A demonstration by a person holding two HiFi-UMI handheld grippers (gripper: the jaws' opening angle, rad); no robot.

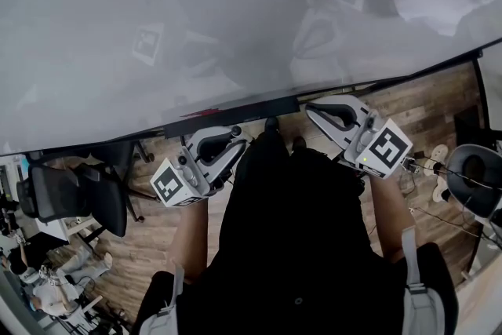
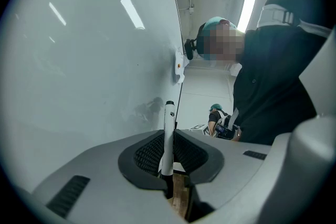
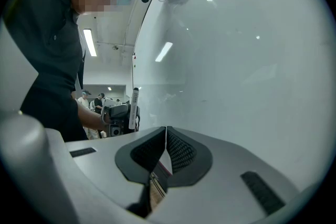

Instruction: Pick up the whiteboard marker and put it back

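head view: the whiteboard (image 1: 196, 12) fills the upper half, and its dark lower rail runs from 9 o'clock up to 2 o'clock. the left claw (image 1: 235, 143) lies just under the rail near centre, and the right claw (image 1: 314, 112) lies toward 2 o'clock. both point at the board. the marker is too small to make out here.

left gripper view: the left claw is clamped on the whiteboard marker (image 2: 168, 139), which stands upright between the pads with a dark end at 12 o'clock. the board lies close at 9 o'clock, possibly touching.

right gripper view: the right claw's pads are pressed together with nothing between them. at 10 o'clock the marker stands upright in the other claw.
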